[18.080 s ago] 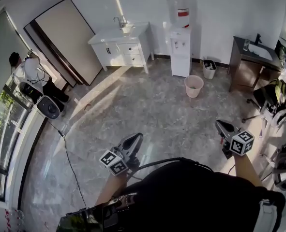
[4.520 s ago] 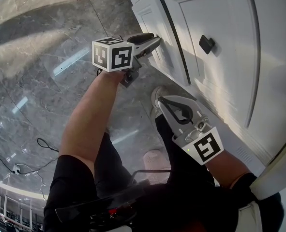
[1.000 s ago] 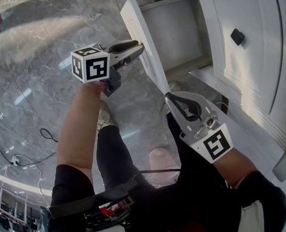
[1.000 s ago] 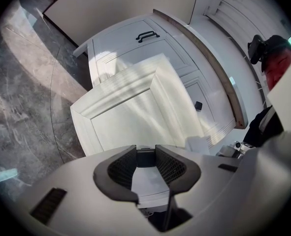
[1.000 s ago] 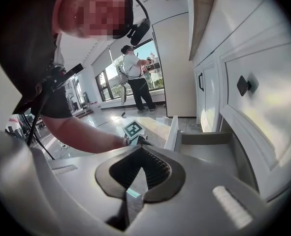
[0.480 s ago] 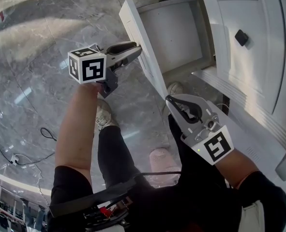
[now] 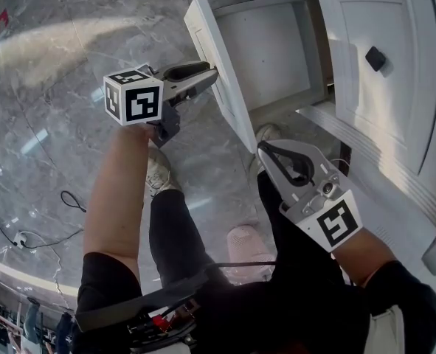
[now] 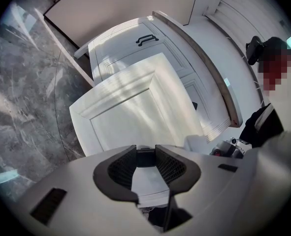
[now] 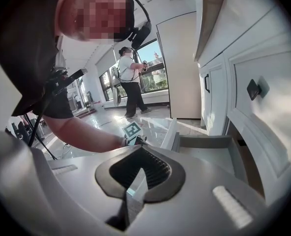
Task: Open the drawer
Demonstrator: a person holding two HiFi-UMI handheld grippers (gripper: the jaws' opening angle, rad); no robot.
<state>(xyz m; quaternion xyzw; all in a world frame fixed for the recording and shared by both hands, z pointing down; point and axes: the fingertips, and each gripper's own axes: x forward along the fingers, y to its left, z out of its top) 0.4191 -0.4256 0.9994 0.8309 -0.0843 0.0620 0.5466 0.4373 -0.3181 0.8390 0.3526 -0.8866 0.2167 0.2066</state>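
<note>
Fingers (image 8: 122, 166) of the left gripper (image 7: 206, 73) pinch the dark handle (image 8: 146, 159) on the drawer's front panel, pads pressing it from both sides. The drawer (image 7: 273, 46) stands well out of the white cabinet (image 7: 383, 124), its bare inside open to the head view and its front panel toward the person. The handle lies straight ahead of the left fingers, and the drawer's line of slide runs along the way that gripper points, from the cabinet out toward the floor (image 7: 48, 87). Any further pull would likely go straight back along that line.

The right gripper (image 7: 265, 150) hangs lower, beside the drawer's near corner and apart from it, fingers pressed together on nothing. The left hand is the one on the task; the opening looks nearly or fully done.
</note>
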